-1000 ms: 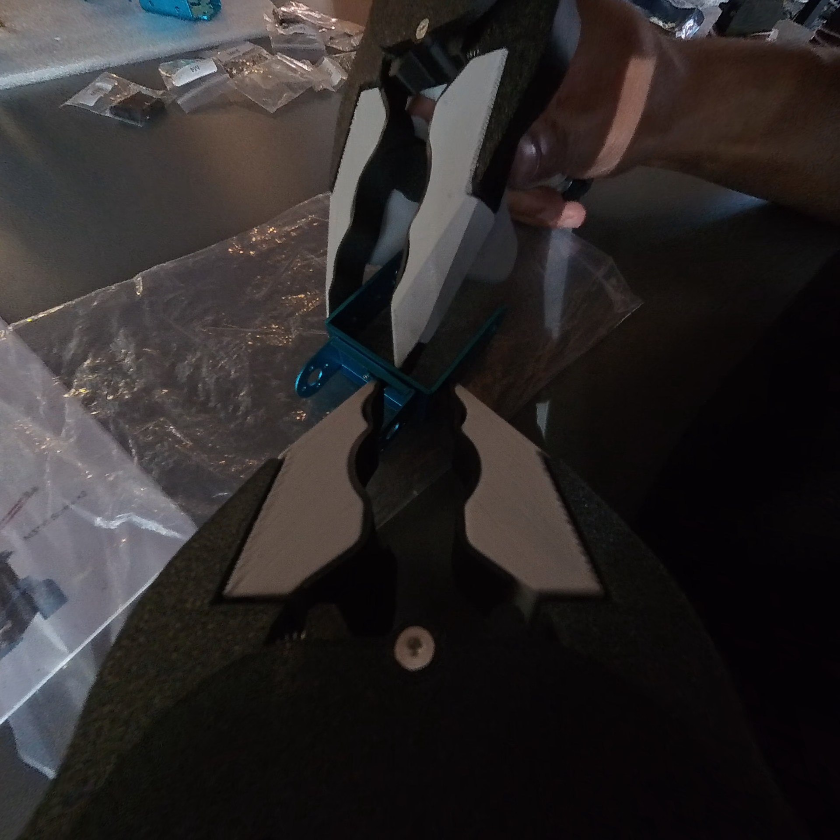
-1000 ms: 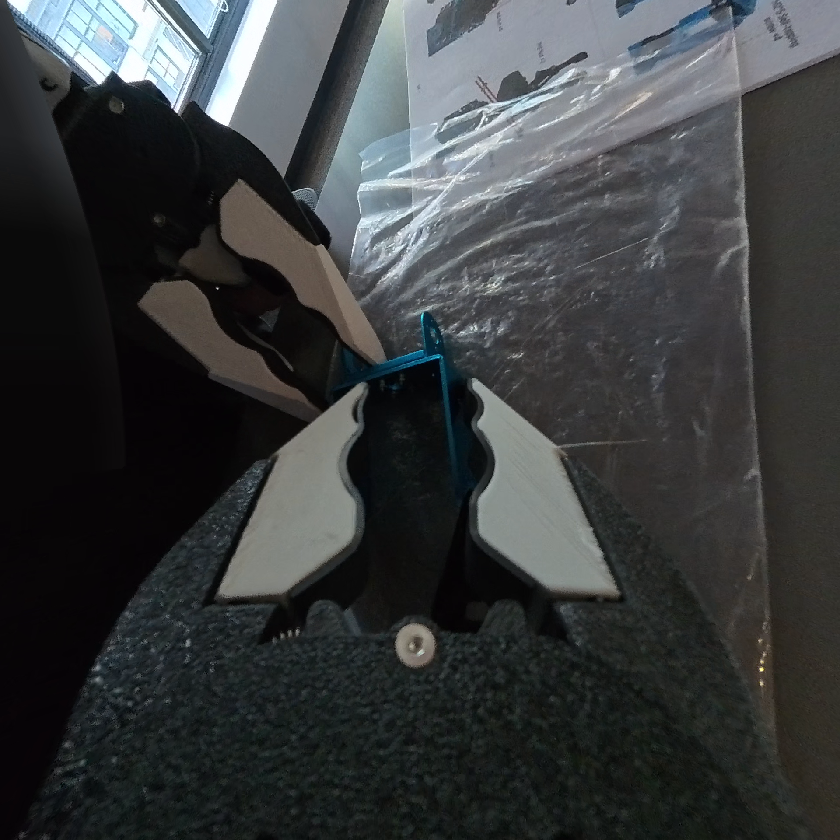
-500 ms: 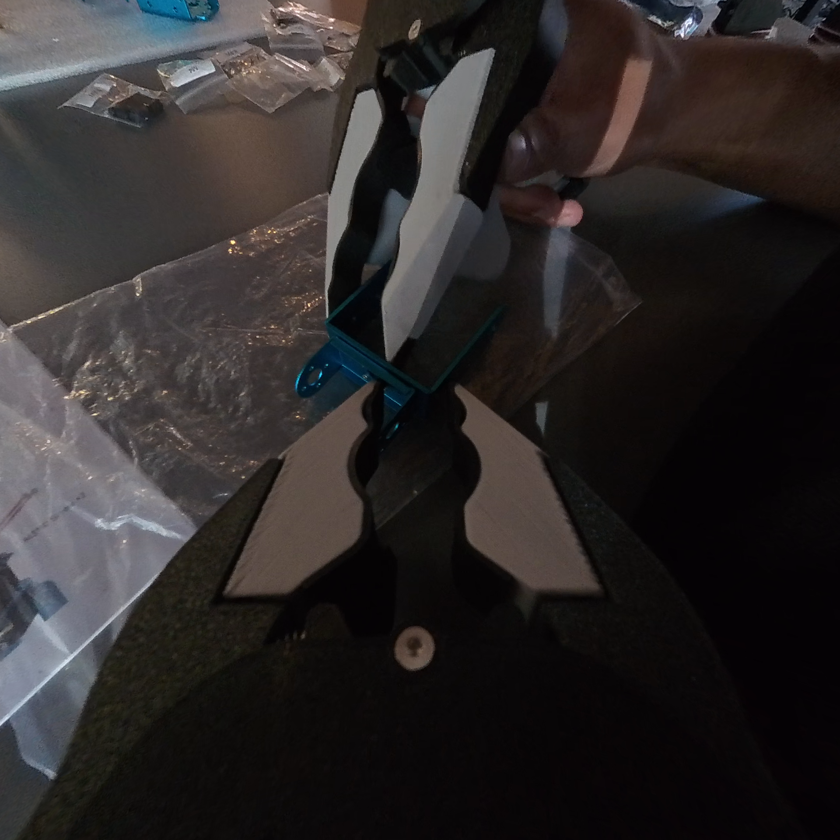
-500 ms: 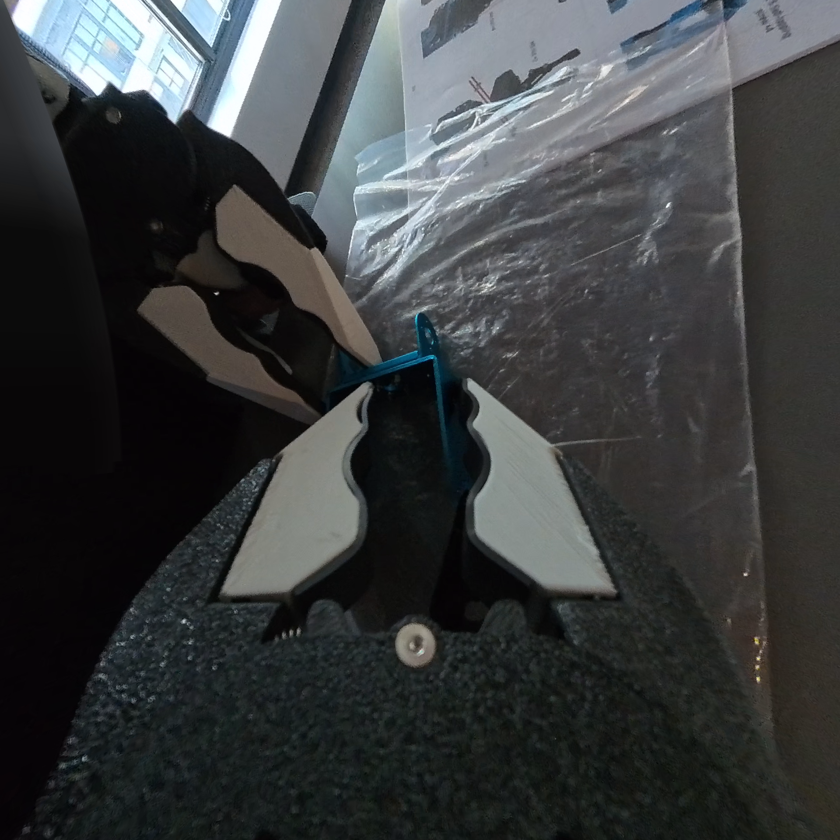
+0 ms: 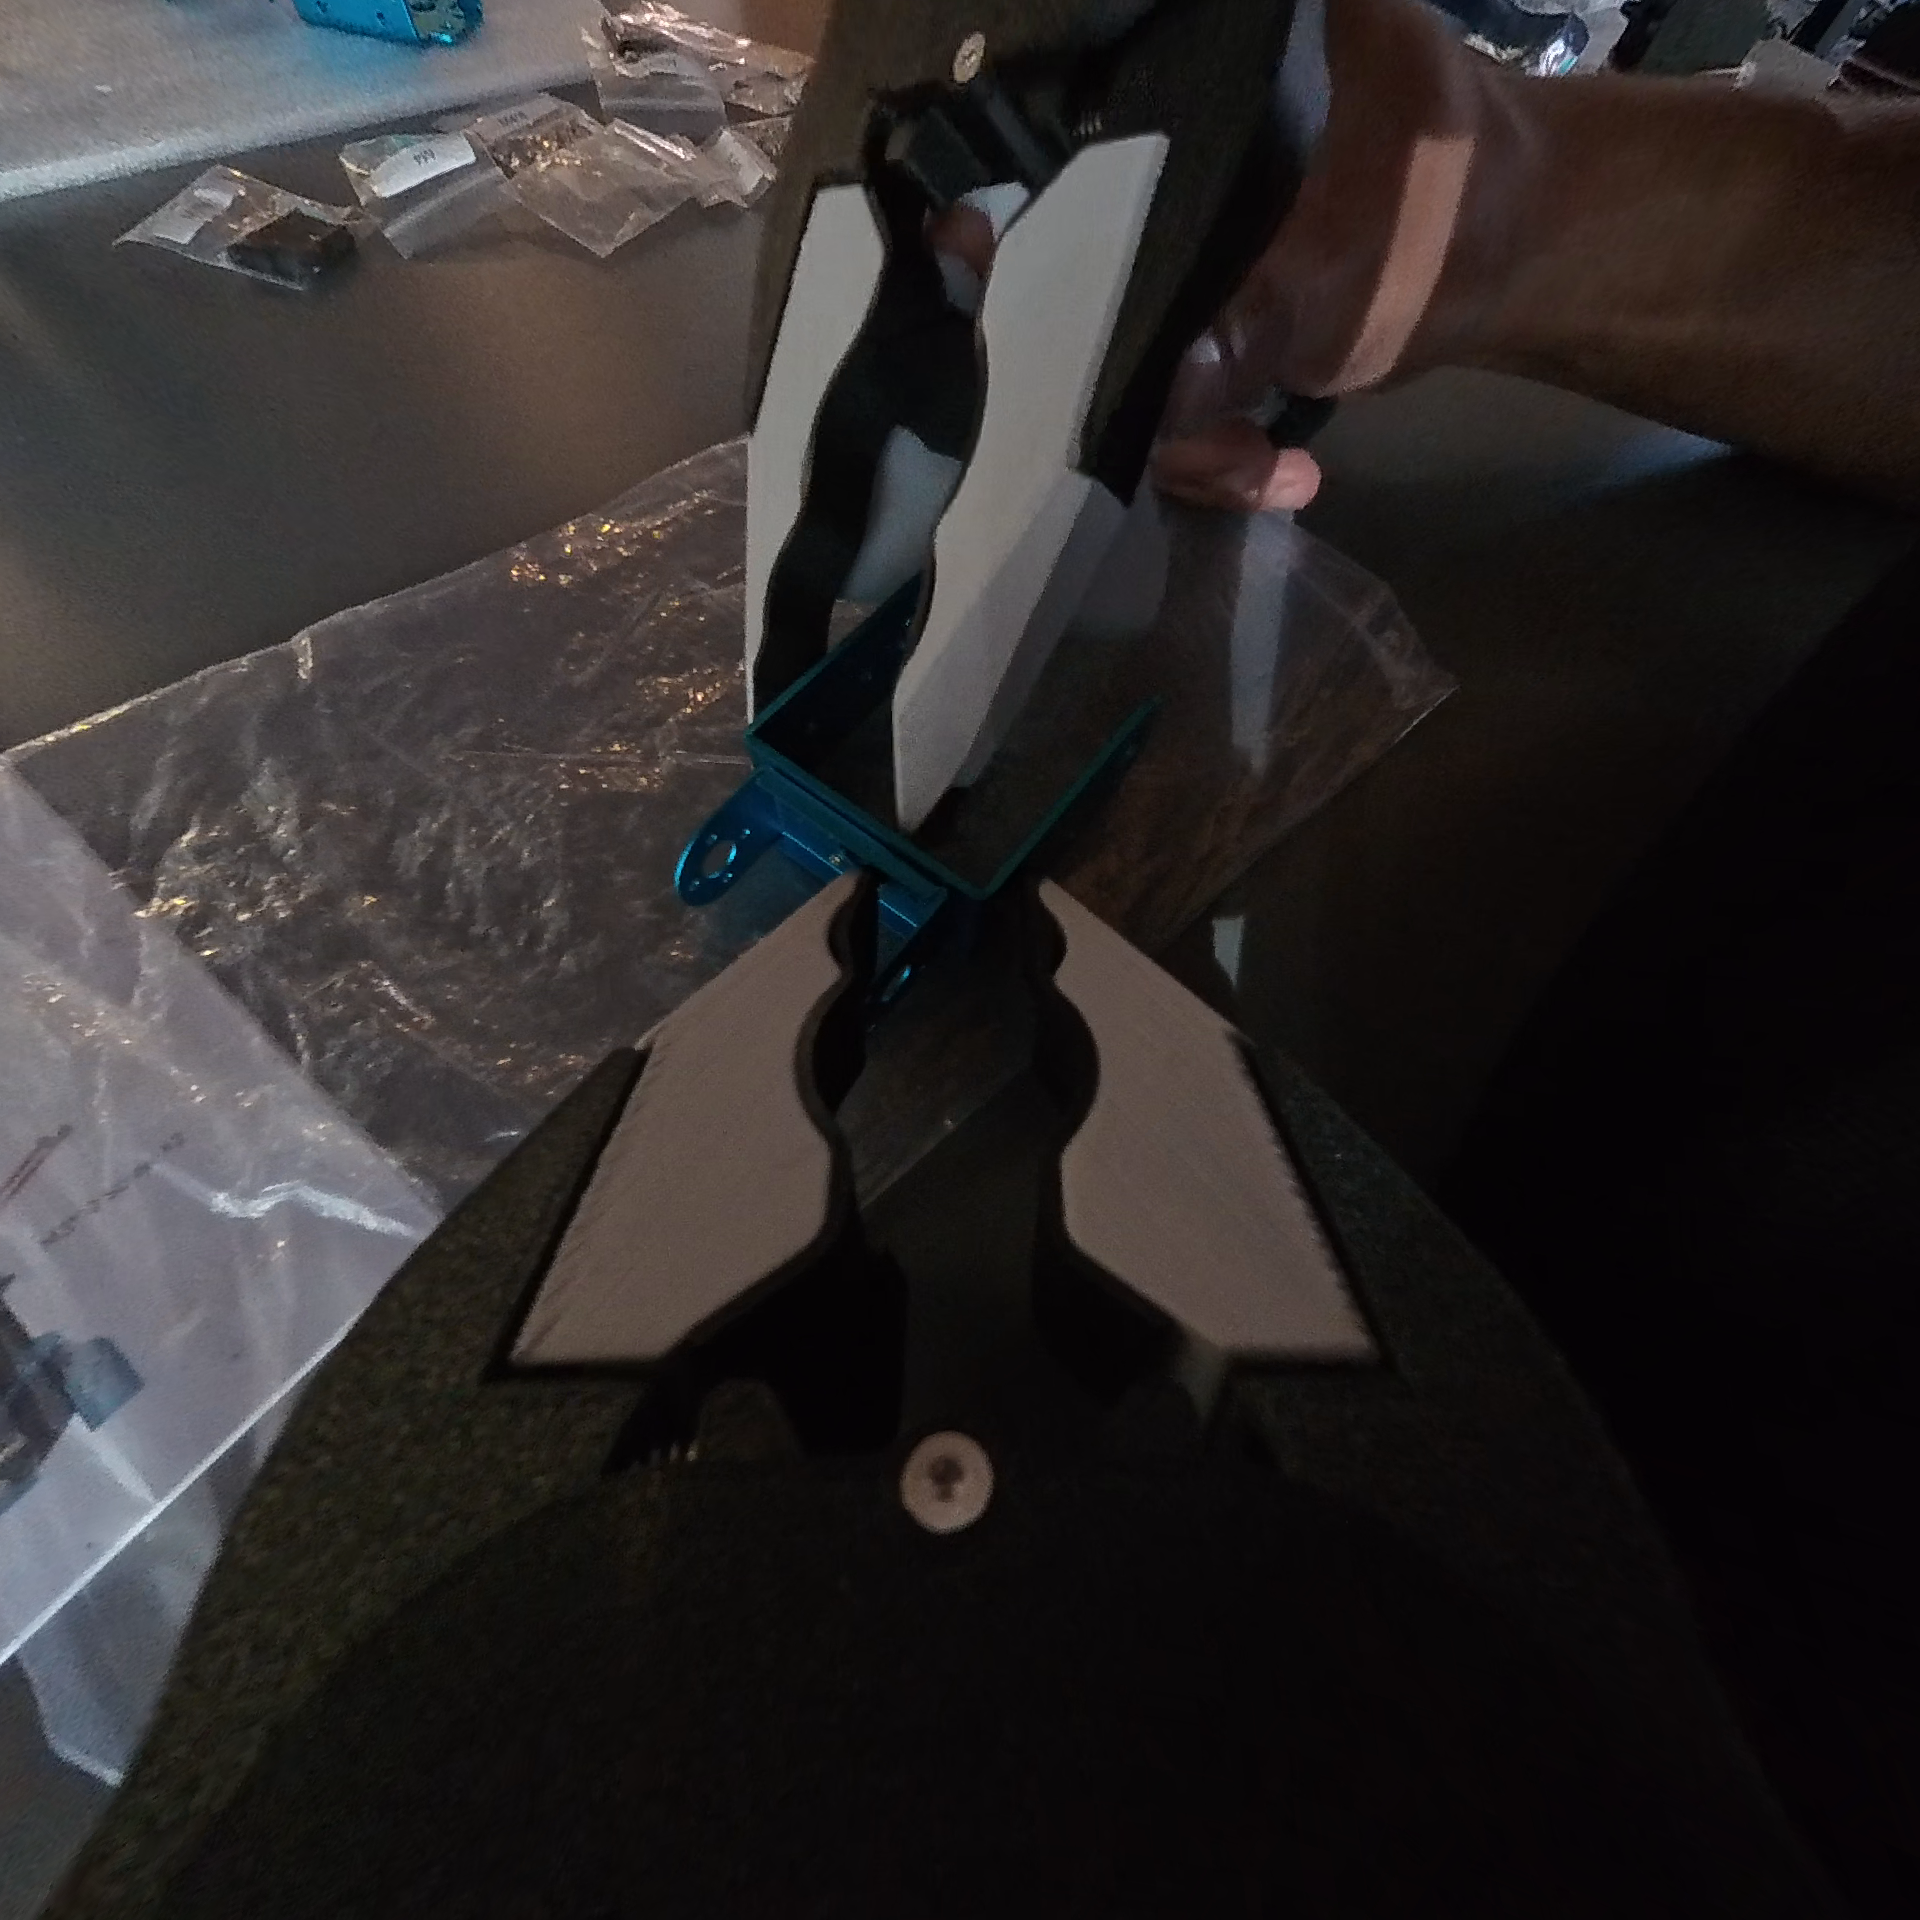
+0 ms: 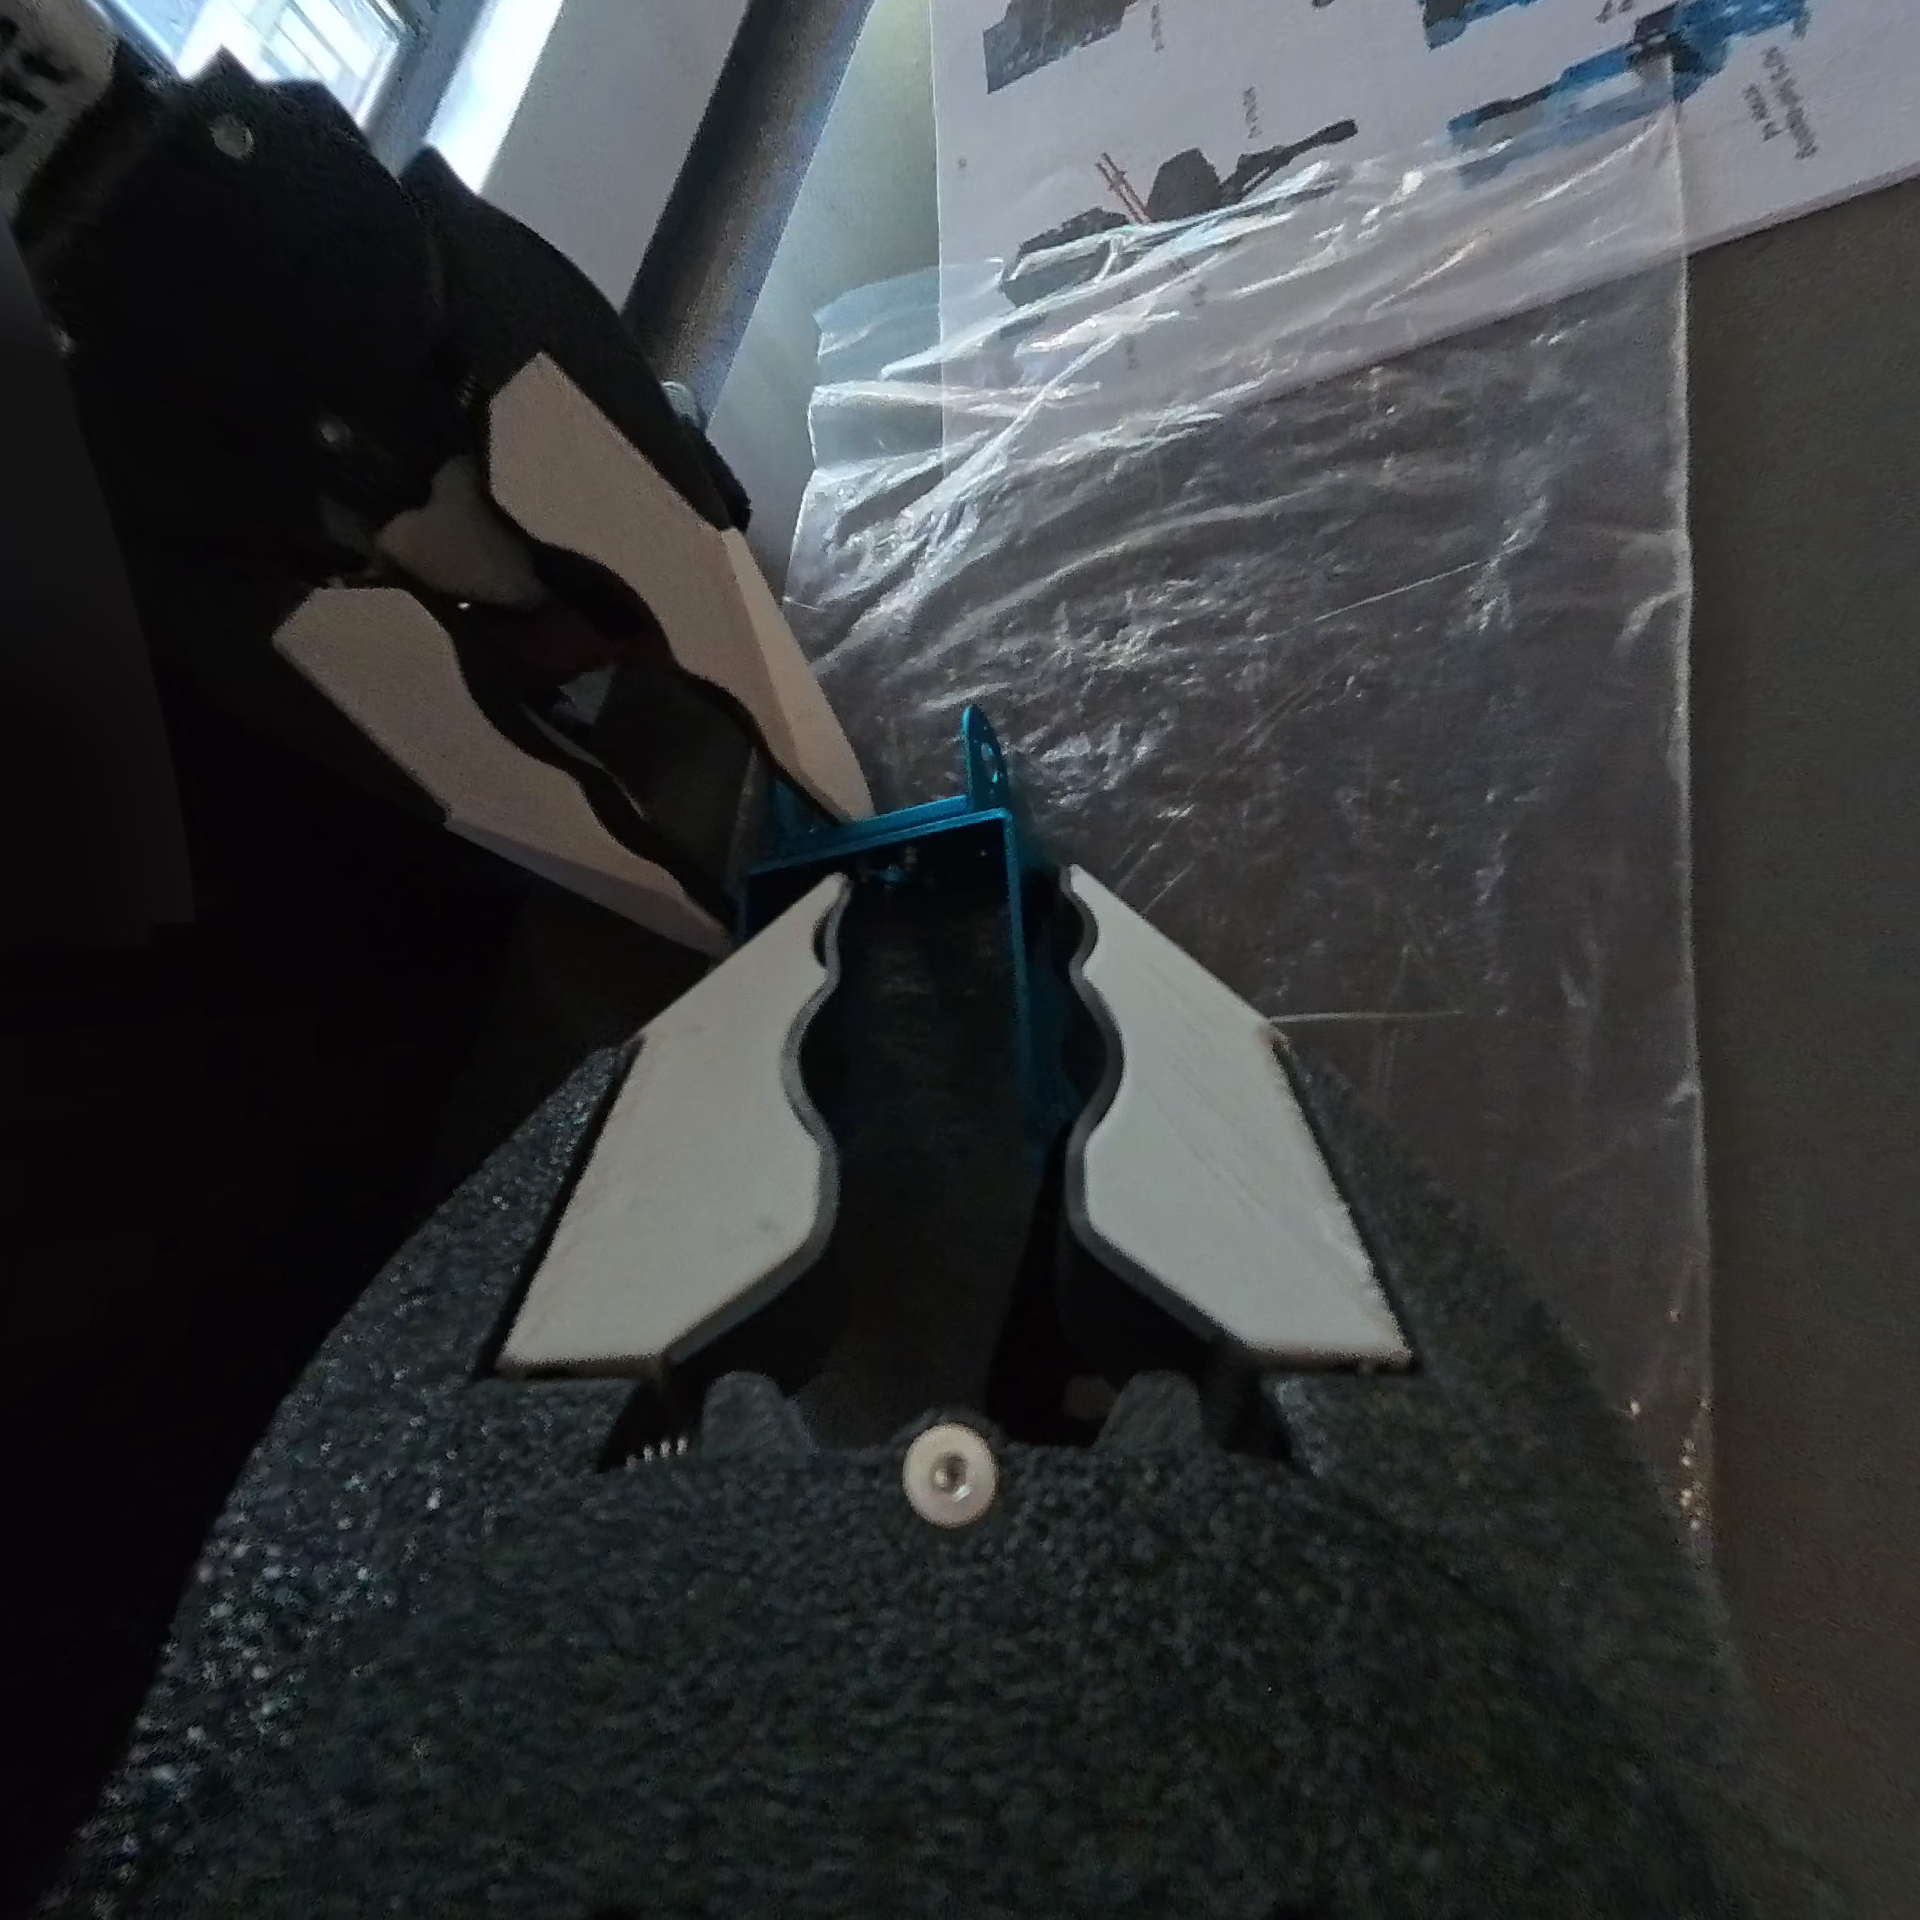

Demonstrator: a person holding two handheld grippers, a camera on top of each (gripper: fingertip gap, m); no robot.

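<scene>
Your left hand-held gripper (image 5: 951, 914) clenched on blue bracket (image 5: 831, 821), tab pointing 9 o'clock. Your right hand-held gripper (image 6: 951, 883) straddles bracket wall, grip uncertain. Bracket over clear plastic bag (image 5: 416, 779) on table (image 5: 312, 395).

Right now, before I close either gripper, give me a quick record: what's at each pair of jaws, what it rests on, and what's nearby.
left gripper: jaws apart, tips at the near end of the blue bracket; grip cannot be told
right gripper: held by a hand, jaws open astride one bracket wall
blue bracket: lying on the clear plastic bag
clear plastic bag: flat on the dark table, one end over a printed sheet
background: small packets on the table's far side
</scene>
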